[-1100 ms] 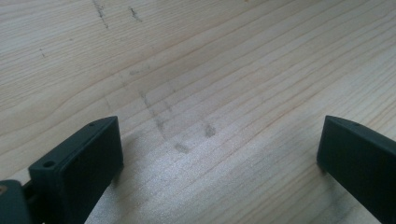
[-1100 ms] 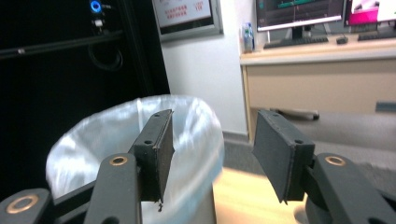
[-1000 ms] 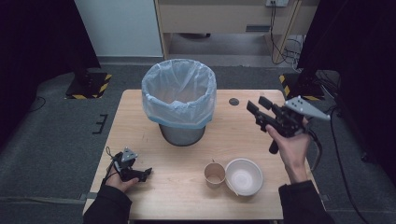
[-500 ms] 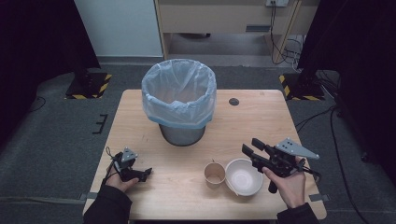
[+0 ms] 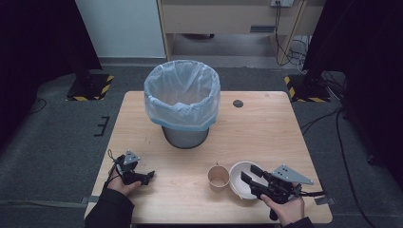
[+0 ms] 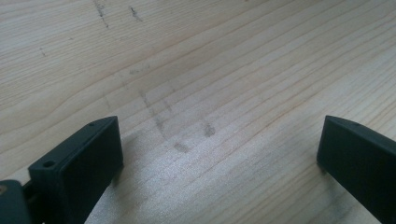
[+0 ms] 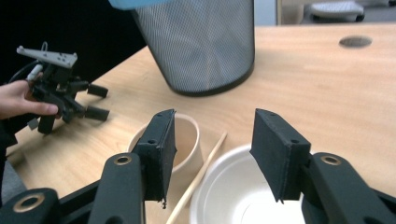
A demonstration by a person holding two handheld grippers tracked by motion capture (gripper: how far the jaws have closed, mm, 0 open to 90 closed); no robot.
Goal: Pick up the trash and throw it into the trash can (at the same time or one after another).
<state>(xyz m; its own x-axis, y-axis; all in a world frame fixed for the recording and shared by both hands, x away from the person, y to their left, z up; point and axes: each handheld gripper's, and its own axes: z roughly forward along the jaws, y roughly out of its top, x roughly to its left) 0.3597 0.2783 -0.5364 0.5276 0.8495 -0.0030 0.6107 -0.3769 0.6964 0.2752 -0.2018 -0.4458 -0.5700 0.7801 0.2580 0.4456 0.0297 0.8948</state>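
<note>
R gripper (image 5: 250,176), jaws apart w/ nothing between, hangs over the white bowl (image 5: 239,182) by the paper cup (image 5: 218,177) near the table's (image 5: 266,128) front edge, approach step; next prob. a grip on the bowl's rim; L gripper (image 5: 148,176) open, idle.

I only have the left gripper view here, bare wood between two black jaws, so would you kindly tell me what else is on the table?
Observer: A mesh metal bin lined with a pale blue bag stands mid-table.
Operator: Anything nearer the right hand-held gripper?
Observer: A white round bowl and a tan paper cup sit just before the right hand-held gripper.
Operator: Is it gripping them?
Observer: No; its jaws are open above the bowl's rim, with a thin wooden stick between cup and bowl.
</note>
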